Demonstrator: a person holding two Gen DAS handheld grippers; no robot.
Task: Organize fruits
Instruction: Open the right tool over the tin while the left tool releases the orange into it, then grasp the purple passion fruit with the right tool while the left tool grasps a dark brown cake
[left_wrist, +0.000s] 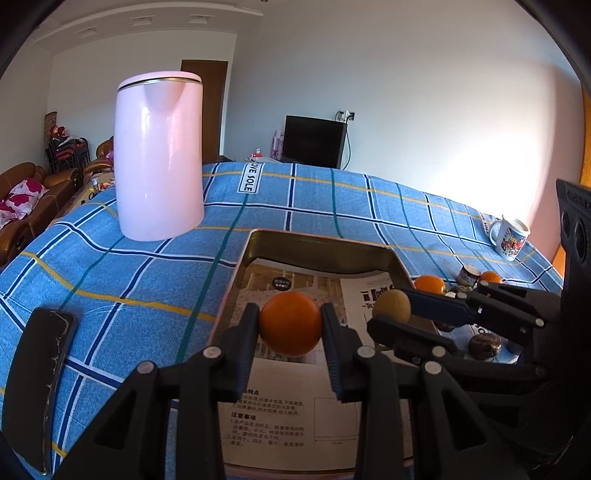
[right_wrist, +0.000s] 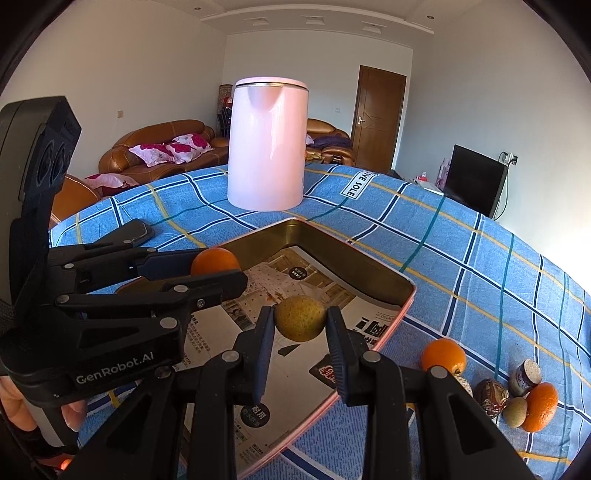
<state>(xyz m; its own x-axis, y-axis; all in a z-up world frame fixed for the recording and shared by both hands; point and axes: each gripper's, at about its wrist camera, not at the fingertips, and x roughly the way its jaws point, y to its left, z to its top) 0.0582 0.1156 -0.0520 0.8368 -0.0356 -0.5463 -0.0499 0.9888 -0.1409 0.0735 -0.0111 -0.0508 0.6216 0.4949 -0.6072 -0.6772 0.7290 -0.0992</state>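
My left gripper (left_wrist: 290, 326) is shut on an orange (left_wrist: 290, 321) and holds it over the paper-lined metal tray (left_wrist: 321, 243). Just to its right, my right gripper (left_wrist: 389, 311) is shut on a small yellow-green fruit (left_wrist: 393, 306). In the right wrist view that fruit (right_wrist: 300, 318) sits between the right gripper's (right_wrist: 300, 325) pads above the tray (right_wrist: 351, 258), and the left gripper (right_wrist: 218, 271) reaches in from the left with its orange (right_wrist: 215, 260). Two loose oranges (right_wrist: 443, 356) (right_wrist: 541, 406) and a small brownish-green fruit (right_wrist: 515, 411) lie on the blue checked cloth right of the tray.
A tall pink kettle (right_wrist: 267, 144) stands behind the tray. A dark phone (left_wrist: 37, 387) lies at the left. A printed mug (left_wrist: 509, 236) stands at the far right edge. A small jar (right_wrist: 524, 376) and a brown wrinkled item (right_wrist: 490, 397) lie among the loose fruit.
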